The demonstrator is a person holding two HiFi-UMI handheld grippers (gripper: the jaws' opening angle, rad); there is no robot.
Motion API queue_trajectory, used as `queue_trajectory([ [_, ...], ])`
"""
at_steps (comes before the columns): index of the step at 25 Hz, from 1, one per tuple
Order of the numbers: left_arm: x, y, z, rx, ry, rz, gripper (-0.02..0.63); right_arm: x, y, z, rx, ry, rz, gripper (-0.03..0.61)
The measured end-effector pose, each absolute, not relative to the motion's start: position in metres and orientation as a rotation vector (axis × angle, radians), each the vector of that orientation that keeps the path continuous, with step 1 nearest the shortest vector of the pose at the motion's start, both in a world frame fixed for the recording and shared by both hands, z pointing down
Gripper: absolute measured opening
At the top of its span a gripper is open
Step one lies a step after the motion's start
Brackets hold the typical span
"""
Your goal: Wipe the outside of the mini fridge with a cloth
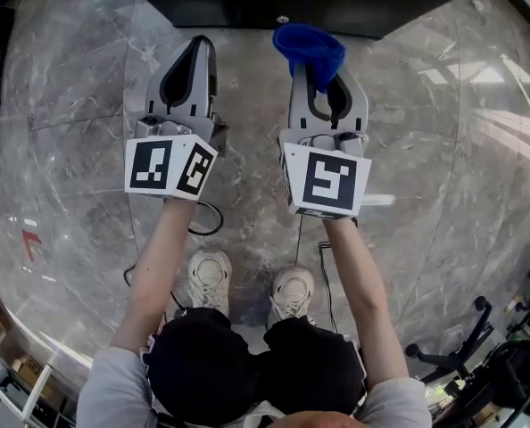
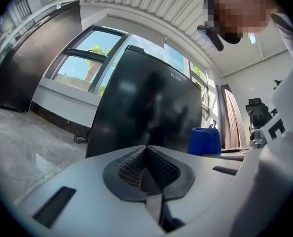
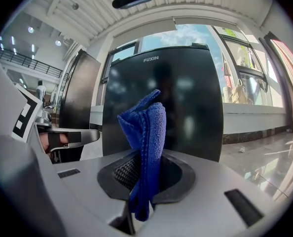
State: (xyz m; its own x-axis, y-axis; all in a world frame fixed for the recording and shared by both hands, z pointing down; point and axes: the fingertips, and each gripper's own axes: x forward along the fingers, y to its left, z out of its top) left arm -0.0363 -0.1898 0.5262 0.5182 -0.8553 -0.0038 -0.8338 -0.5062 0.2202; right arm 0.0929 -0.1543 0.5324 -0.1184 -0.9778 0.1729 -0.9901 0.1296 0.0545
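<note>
A folded blue microfibre cloth, soft and stitched along its edge, is clamped upright between the ribbed black jaws of the right gripper. The left gripper is held closed on nothing. Both are pointed at the nearby glossy black, flat-fronted mini fridge, which is stood on a grey veined marble floor.

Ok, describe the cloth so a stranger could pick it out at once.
Start at the black mini fridge standing on the marble floor. In front of it, the right gripper has its jaws shut on the cloth. It is the only bright blue, fuzzy thing there; the left gripper holds nothing.
</note>
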Motion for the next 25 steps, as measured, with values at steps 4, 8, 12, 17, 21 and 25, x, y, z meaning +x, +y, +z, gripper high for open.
queue_trajectory([
  [4,-0.025,-0.198,0.475,2.652,-1.473,-0.173,0.005,0.101,-0.162,0.487,1.974,-2.250,0.123,0.072],
  [8,-0.003,-0.199,0.410,2.741,-1.398,-0.059,0.005,0.111,-0.167,0.421,1.975,-2.231,0.219,0.072],
  [12,-0.003,-0.200,0.298,2.691,-1.429,-0.089,0.005,0.109,-0.170,0.309,1.971,-2.206,0.214,0.072],
  [17,-0.013,-0.165,0.127,2.625,-1.422,-0.040,0.005,0.092,-0.141,0.149,1.945,-2.157,0.391,0.072],
  [21,-0.033,-0.120,0.001,2.504,-1.415,0.061,0.005,0.067,-0.099,0.017,1.909,-2.122,0.487,0.072],
  [25,-0.054,-0.120,-0.153,2.627,-1.384,0.058,0.005,0.055,-0.104,-0.128,1.987,-2.156,0.468,0.072],
])
